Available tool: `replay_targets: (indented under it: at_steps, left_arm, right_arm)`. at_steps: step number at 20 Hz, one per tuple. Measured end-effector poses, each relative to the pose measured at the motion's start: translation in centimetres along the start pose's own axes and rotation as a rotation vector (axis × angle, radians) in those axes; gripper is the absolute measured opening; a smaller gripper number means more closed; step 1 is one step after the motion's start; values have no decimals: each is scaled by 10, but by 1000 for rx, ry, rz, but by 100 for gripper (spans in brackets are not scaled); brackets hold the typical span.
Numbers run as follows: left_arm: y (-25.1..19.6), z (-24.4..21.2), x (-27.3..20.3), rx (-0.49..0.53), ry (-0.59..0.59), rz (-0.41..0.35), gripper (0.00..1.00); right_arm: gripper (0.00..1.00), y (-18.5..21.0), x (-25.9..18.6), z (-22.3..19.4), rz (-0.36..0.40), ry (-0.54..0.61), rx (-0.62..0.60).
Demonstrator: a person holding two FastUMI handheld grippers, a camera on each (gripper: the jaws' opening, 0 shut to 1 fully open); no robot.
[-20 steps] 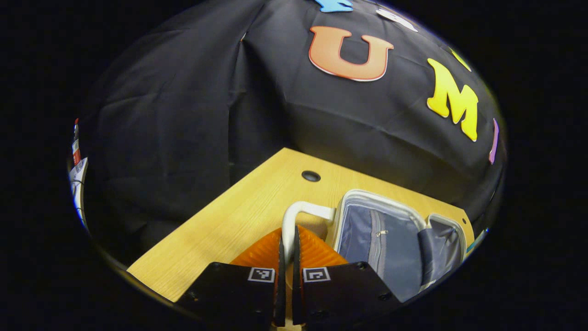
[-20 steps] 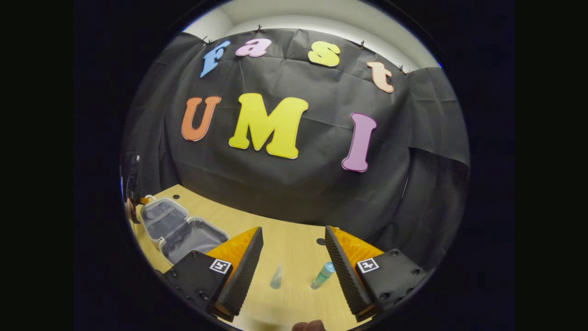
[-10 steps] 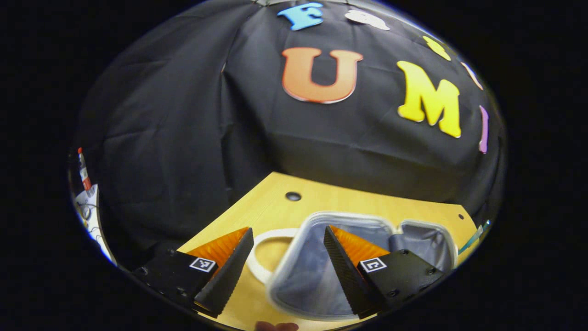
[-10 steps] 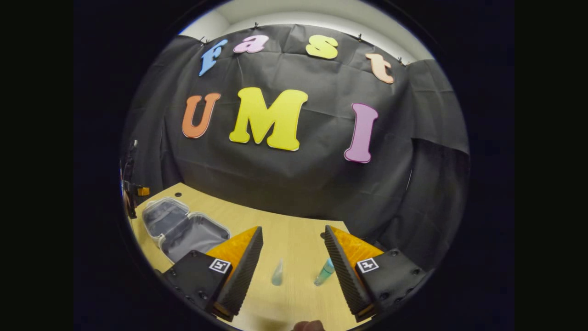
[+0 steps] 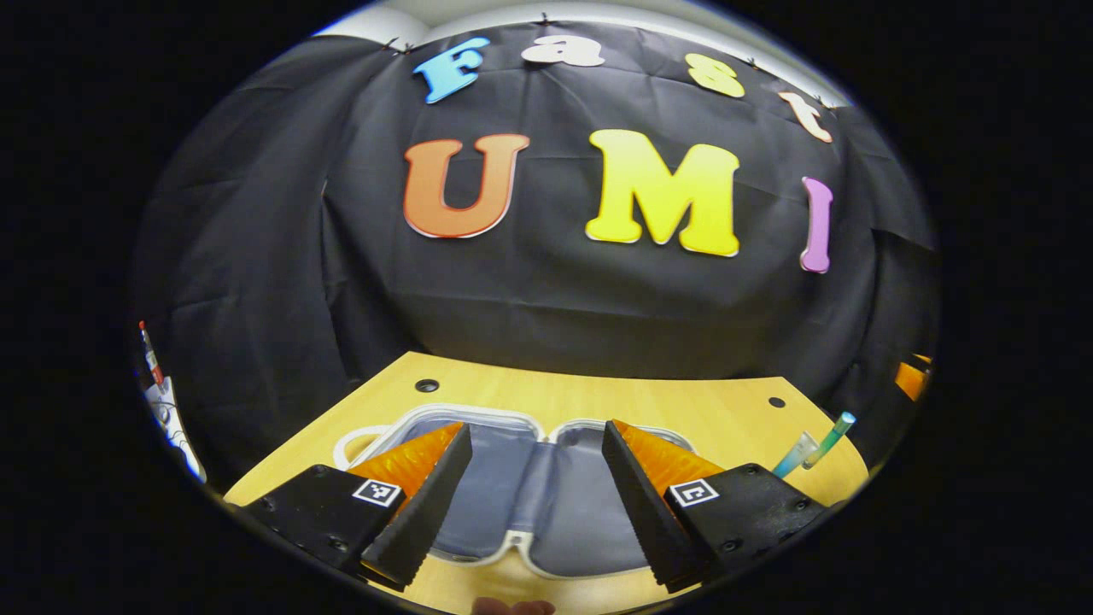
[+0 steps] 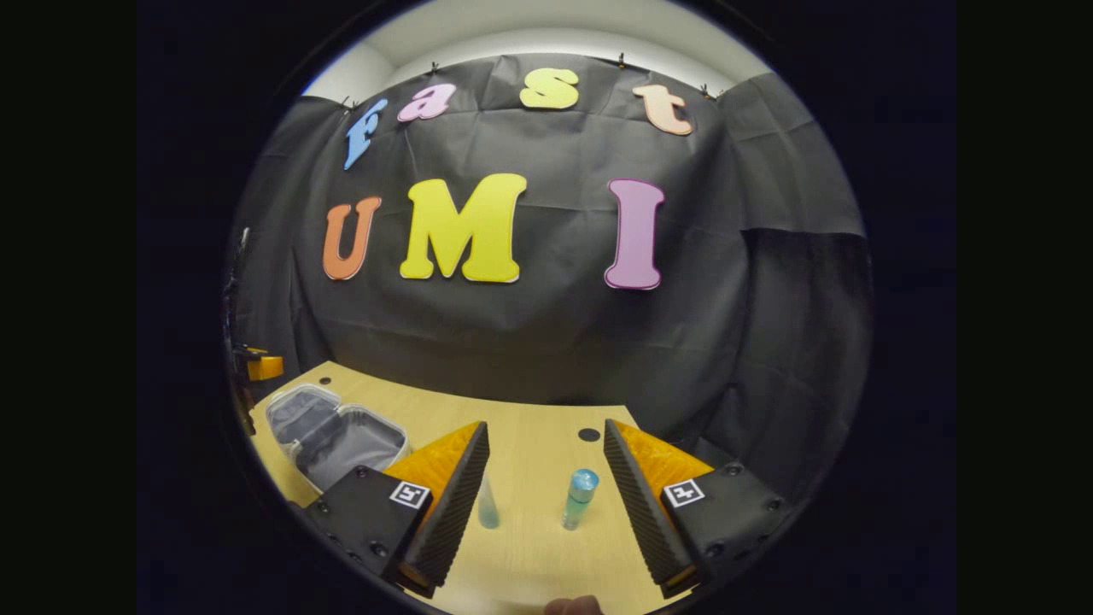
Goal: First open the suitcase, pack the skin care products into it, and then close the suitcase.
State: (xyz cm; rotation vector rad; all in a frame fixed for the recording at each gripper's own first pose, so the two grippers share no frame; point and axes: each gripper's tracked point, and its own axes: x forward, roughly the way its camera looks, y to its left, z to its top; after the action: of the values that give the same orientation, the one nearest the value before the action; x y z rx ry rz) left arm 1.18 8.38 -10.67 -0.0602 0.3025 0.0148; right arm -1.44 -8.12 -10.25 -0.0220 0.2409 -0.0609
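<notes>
The suitcase (image 5: 529, 487) lies open flat on the wooden table (image 5: 683, 410), both grey-lined halves bare inside, its white handle (image 5: 352, 440) at the left end. The left gripper (image 5: 536, 500) hovers over it, fingers spread and holding nothing. To the right stand two bottles: a clear one (image 6: 488, 508) and a teal-capped one (image 6: 580, 498), both between the spread fingers of the right gripper (image 6: 546, 512).

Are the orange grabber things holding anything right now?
No. The left gripper is open above the open suitcase, and the right gripper is open near two bottles, touching neither.
</notes>
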Motion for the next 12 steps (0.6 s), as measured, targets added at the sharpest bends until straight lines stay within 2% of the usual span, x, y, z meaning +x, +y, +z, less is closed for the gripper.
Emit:
replay_targets:
  at_steps: [2,4,6,9,12]
  left_arm:
    - [-41,4,-8,21,-11,-40,98]
    - [-99,-3,-13,49,-8,-117,98]
    - [-168,-25,-16,53,24,-211,98]
    - [-242,-60,-18,69,81,-303,98]
    - [-290,-110,-8,80,157,-374,98]
  right_arm:
    - [81,-13,0,-2,5,-3,-5]
    - [81,-32,0,-9,4,3,-5]
    - [81,-52,0,-21,0,33,1]
    - [80,-76,-3,-33,-14,54,-5]
    - [81,-103,-5,-44,-35,88,-8]
